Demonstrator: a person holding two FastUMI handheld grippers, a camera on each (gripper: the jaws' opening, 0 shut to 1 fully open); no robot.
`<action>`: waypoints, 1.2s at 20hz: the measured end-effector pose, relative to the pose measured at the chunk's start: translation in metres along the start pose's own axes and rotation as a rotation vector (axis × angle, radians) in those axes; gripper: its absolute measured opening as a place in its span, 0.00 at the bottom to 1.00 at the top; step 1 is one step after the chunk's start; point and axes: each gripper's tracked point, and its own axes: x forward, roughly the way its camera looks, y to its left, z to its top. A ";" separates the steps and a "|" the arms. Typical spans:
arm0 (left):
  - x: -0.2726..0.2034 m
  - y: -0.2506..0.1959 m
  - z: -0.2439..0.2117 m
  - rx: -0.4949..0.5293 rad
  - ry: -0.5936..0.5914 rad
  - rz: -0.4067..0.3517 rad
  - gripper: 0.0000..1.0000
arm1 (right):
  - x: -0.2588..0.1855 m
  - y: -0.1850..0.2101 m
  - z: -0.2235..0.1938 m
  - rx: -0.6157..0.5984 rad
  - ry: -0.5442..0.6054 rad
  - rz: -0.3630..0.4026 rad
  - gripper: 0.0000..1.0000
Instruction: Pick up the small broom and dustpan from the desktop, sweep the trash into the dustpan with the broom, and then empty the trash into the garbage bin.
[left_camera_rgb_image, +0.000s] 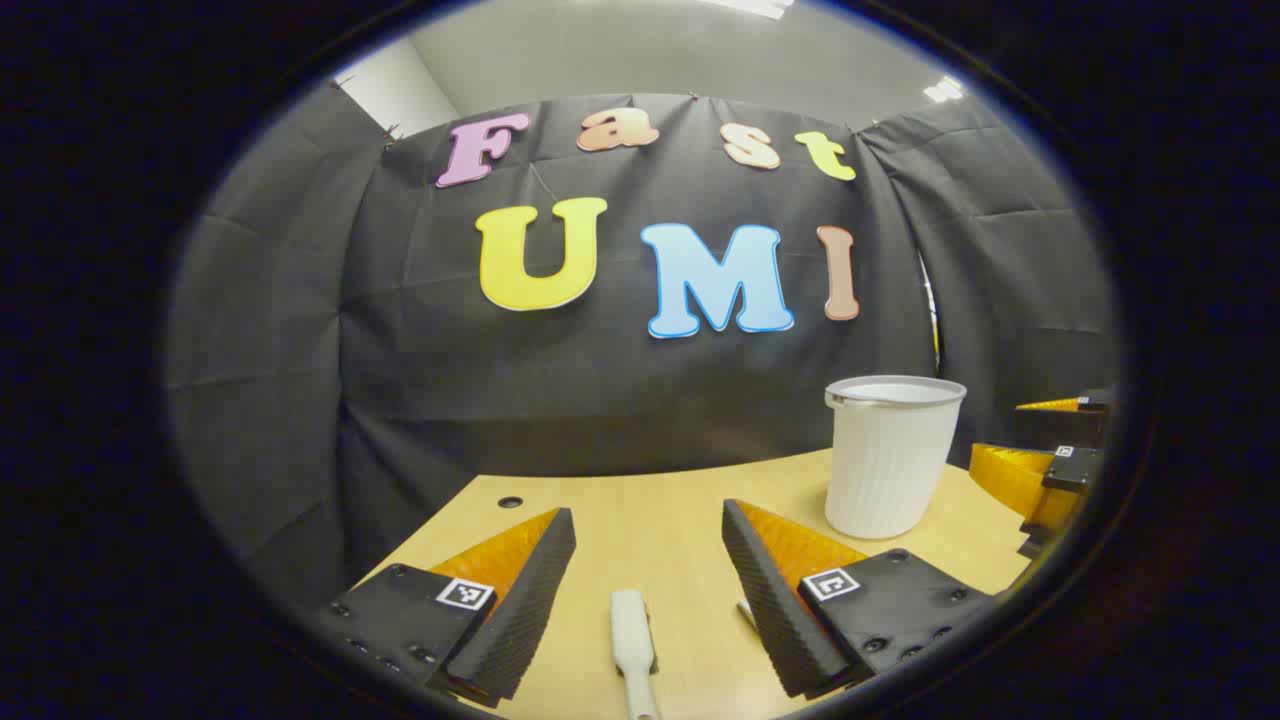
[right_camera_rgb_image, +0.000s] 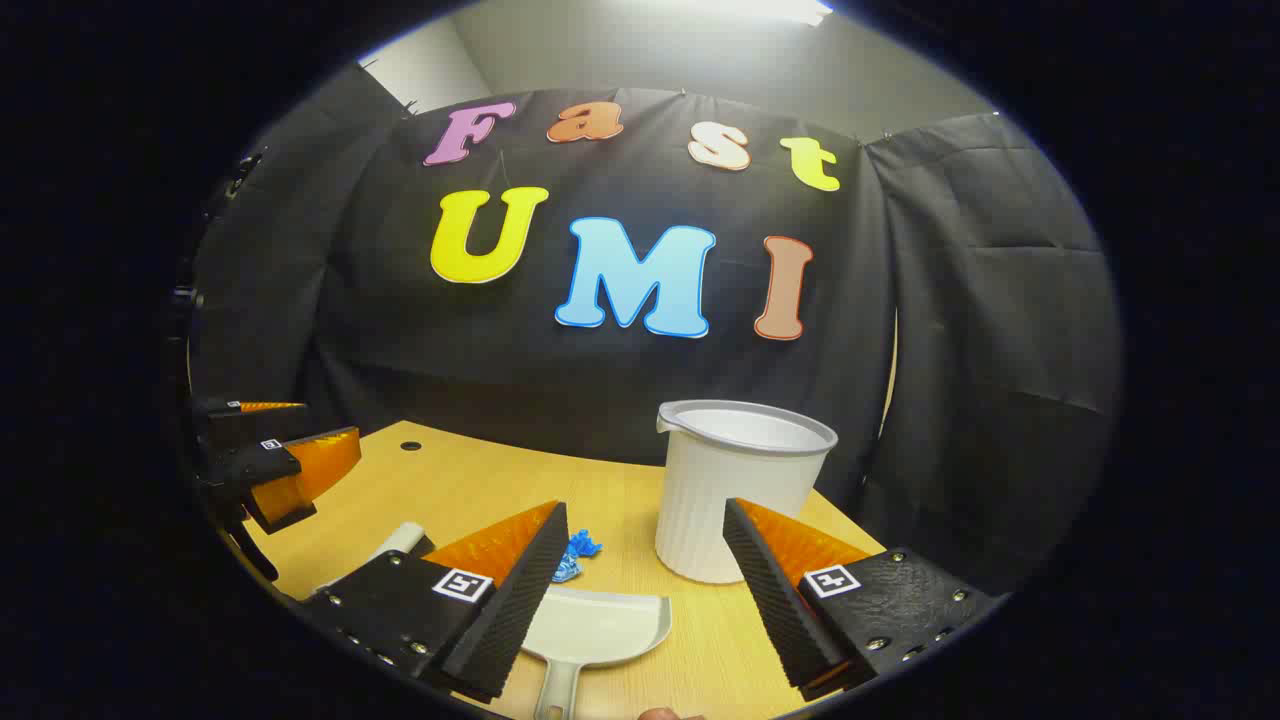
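No readable text, brand or number stands on the white ribbed plastic bin (right_camera_rgb_image: 735, 490), the white plastic dustpan (right_camera_rgb_image: 598, 625) or the wooden tabletop (left_camera_rgb_image: 640, 520). Small square black-and-white marker tags (right_camera_rgb_image: 460, 584) sit on the gripper fingers, bearing patterns only.

We are looking along the left gripper (left_camera_rgb_image: 648, 545) and right gripper (right_camera_rgb_image: 645, 540): each is showing two wedge-shaped fingers with ribbed inner faces, and behind them black screw-studded mounts, each carrying a small square black-and-white marker.
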 end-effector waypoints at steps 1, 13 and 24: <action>0.001 -0.001 -0.001 -0.002 0.005 -0.003 1.00 | -0.001 0.001 0.002 -0.001 -0.003 0.003 0.98; 0.002 0.019 -0.065 0.006 0.166 -0.009 0.96 | -0.005 0.029 -0.046 -0.022 0.160 0.052 0.98; 0.019 0.026 -0.181 0.016 0.571 -0.081 0.97 | -0.014 0.053 -0.135 0.064 0.546 0.089 0.98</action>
